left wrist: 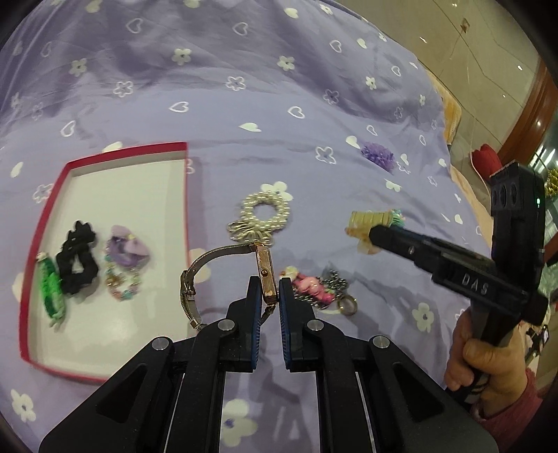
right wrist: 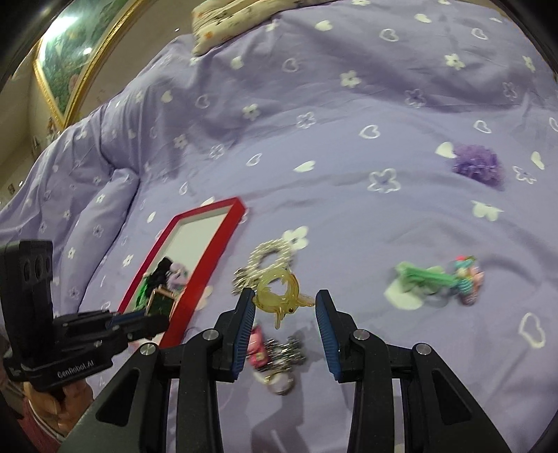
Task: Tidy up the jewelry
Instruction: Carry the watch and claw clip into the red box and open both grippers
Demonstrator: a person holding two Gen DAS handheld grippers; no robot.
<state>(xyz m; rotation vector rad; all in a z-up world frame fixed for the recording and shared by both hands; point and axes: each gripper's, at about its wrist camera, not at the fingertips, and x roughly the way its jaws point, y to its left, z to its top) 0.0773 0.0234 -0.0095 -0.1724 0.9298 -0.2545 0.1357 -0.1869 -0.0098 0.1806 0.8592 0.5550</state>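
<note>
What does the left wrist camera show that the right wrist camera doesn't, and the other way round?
Only the left view: the watch in full, clamped in the left tongs, and the tray's contents clearly. Only the right view: a green clip, a framed picture and a pillow. Both: the red tray, pearl ring, yellow ring, purple pompom and pink keychain.

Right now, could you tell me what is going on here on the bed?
A person holding a gripper in each hand is sorting jewelry on a purple bedspread into a red-rimmed box. The left gripper is shut on a gold wristwatch, its mesh band dangling. The right gripper has a yellowish translucent clip between its jaws. A black scrunchie, a green piece and a purple beaded piece already lie in the box; a pearl ring-shaped piece and a pink keychain remain outside.
</note>
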